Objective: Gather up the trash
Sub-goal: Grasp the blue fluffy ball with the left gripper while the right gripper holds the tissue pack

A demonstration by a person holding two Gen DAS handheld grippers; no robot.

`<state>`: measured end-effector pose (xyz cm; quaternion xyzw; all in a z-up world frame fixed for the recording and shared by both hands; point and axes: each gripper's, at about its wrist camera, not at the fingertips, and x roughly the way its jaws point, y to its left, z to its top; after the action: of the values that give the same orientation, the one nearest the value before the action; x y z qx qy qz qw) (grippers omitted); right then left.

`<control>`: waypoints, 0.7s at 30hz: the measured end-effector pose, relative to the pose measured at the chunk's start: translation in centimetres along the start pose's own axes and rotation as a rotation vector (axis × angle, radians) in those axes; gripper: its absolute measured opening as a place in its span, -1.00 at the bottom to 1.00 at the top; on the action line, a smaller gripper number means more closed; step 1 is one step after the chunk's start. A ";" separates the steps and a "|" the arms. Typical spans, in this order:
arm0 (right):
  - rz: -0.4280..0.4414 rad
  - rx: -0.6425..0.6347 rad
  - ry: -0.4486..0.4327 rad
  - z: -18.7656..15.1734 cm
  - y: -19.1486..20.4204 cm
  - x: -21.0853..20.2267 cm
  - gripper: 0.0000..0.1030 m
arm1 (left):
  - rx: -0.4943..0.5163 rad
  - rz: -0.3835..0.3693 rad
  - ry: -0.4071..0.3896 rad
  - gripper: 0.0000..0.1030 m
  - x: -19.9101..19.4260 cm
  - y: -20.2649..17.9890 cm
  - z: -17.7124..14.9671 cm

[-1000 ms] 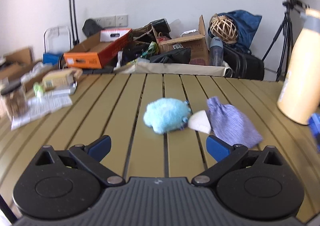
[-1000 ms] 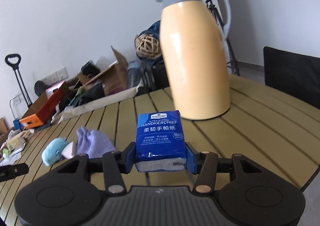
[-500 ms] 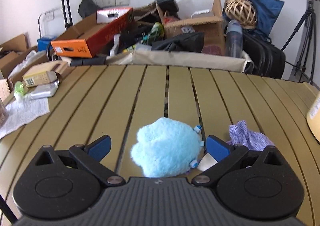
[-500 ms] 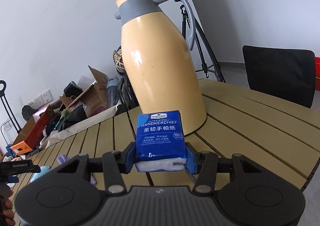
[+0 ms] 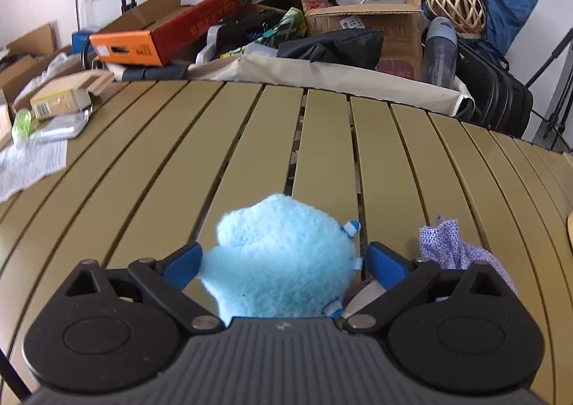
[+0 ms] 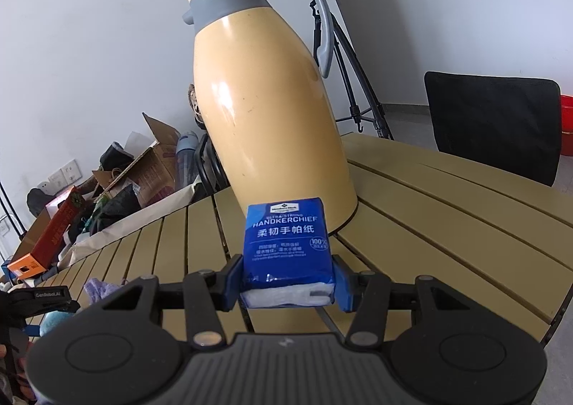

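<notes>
Blue fluffy toy [image 5: 279,261] sits on slatted desk [image 5: 250,139] between left claw [image 5: 283,258] pads, jaws closing, small gap at right pad; purple cloth [image 5: 454,247] just beside. Right claw [image 6: 286,279] clamped on blue handkerchief pack [image 6: 286,240]; tan thermos jug [image 6: 265,93] right behind, boxes clutter [image 5: 250,21] beyond desk edge

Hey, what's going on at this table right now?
A person is clearing a slatted table with two handheld grippers. The left gripper is closing around a fluffy blue toy, a purple cloth beside it. The right gripper holds a blue tissue pack near a yellow jug.
</notes>
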<state>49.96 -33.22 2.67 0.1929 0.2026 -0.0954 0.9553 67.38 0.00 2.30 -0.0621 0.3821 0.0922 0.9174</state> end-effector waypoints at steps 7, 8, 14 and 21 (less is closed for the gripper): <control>0.013 0.004 -0.001 0.0 0.1 -0.1 -0.04 | -0.055 0.019 0.012 0.55 0.1 0.7 -0.3; 0.016 0.003 -0.001 0.0 0.2 -0.2 -0.04 | -0.057 0.016 0.009 0.52 -0.1 0.7 -0.4; 0.036 0.004 -0.001 0.0 0.3 -0.3 -0.04 | -0.072 -0.006 -0.016 0.45 -1.3 1.0 -0.6; 0.062 0.010 -0.005 0.1 0.3 -0.9 -0.04 | -0.043 -0.015 -0.070 0.45 -4.3 0.9 -0.9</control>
<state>49.29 -32.90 3.23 0.2036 0.1937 -0.0673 0.9574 63.61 0.22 4.65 -0.0816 0.3472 0.0954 0.9294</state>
